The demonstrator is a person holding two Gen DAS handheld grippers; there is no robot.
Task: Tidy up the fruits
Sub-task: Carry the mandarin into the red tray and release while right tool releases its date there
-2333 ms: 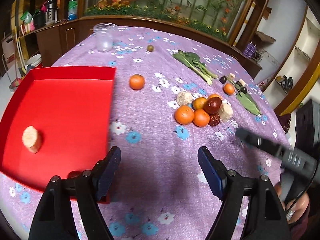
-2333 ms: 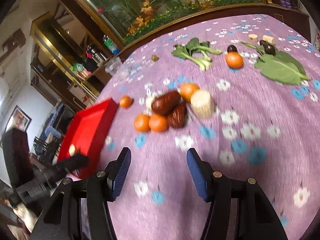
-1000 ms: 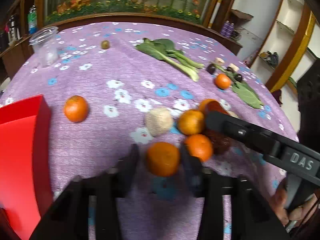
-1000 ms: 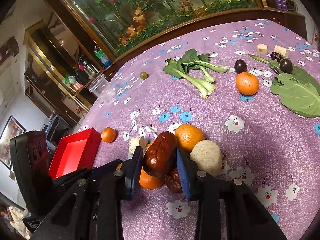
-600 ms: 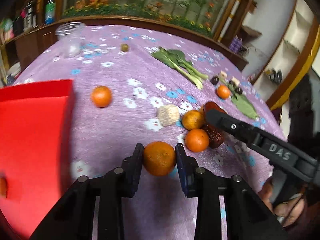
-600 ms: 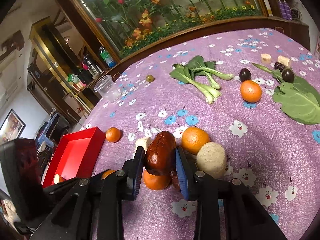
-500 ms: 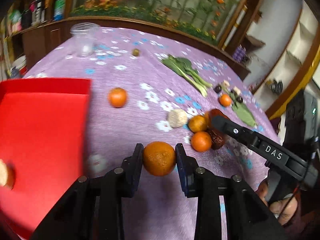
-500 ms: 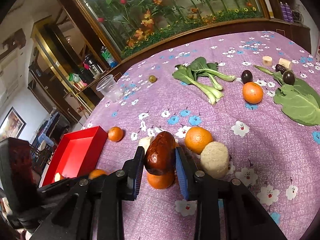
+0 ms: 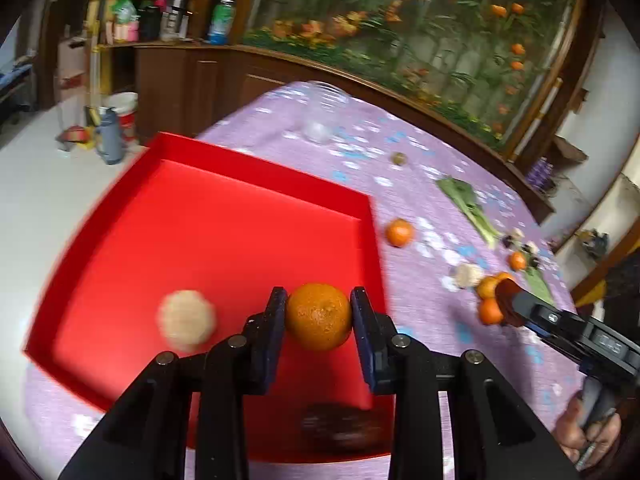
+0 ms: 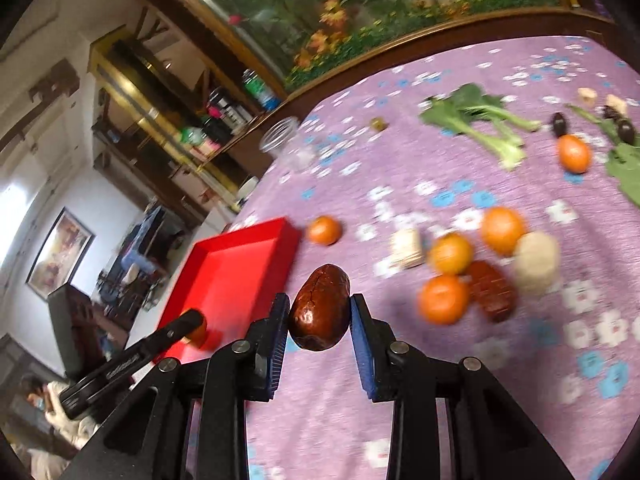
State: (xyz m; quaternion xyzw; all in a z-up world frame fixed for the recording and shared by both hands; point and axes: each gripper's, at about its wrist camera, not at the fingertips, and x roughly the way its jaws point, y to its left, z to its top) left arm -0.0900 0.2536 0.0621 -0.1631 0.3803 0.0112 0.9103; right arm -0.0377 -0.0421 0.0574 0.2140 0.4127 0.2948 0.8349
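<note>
While purple floral tablecloth (image 10: 460, 380) covers the table, left gripper (image 9: 319, 312) clamps orange (image 9: 319, 317) above red tray (image 9: 208, 216); right gripper (image 10: 319, 314) clamps brown date (image 10: 319, 313) beside tray; planted glass wall behind.

Dim indoor light, heavy motion blur, fisheye warping, dark vignetted corners

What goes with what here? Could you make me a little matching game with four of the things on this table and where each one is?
Things:
1. orange
2. dark brown fruit
3. pale round piece
4. clear jar

Places:
A. lying in the red tray
B. held in the right gripper
C. standing on the purple cloth
D. held in the left gripper

Pairs: 1-D, 2-B, 3-A, 4-C
</note>
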